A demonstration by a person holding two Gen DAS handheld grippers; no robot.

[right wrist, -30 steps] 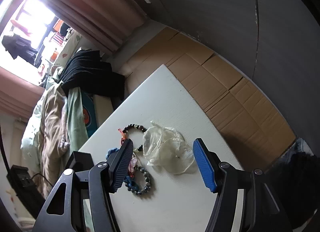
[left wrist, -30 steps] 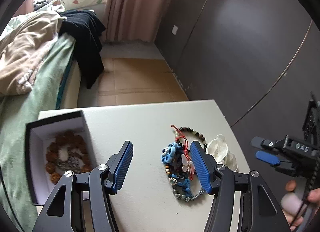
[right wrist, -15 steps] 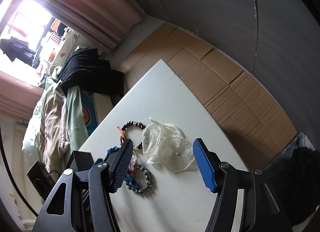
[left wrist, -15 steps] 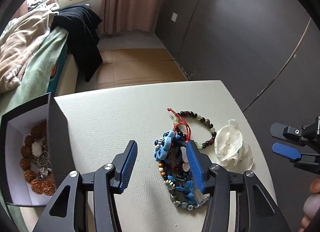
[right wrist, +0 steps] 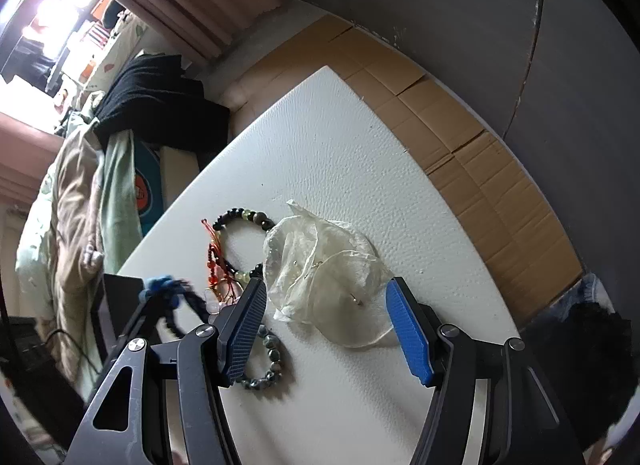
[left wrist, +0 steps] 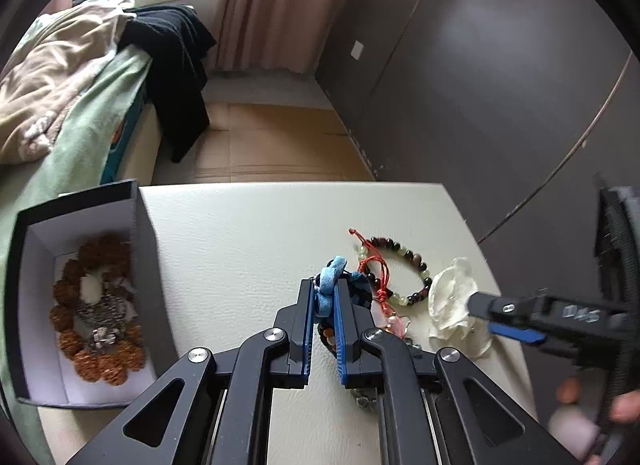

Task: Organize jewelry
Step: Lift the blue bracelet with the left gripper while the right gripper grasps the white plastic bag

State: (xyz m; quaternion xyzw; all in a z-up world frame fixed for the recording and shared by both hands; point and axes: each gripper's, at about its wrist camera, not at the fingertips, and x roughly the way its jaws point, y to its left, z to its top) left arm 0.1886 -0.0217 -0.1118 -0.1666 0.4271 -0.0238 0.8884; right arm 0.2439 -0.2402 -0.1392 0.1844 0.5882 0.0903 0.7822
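On the white table (left wrist: 240, 233) lies a tangle of bracelets. My left gripper (left wrist: 324, 285) is closing, and its pads press on the blue fabric bracelet (left wrist: 330, 267) at the pile's left. A red cord (left wrist: 376, 265) and a dark-and-green bead bracelet (left wrist: 404, 257) lie just to the right. My right gripper (right wrist: 326, 285) stands open, its fingers on either side of a crumpled translucent bag (right wrist: 320, 257) and apart from it. A grey bead bracelet (right wrist: 268, 365) lies by its left finger. The open black box (left wrist: 136, 225) at the left holds a brown bead bracelet (left wrist: 100, 313).
The table's far edge meets cardboard-covered floor (left wrist: 272, 137) and a dark wall (left wrist: 480, 85). A bed with blankets and black clothing (left wrist: 176, 65) stands beyond the box. A person's hand (left wrist: 580, 405) holds the right gripper at the lower right.
My left gripper has shut its jaws onto the blue bracelet and sunk slightly. My right gripper has come down closer over the translucent bag, still open.
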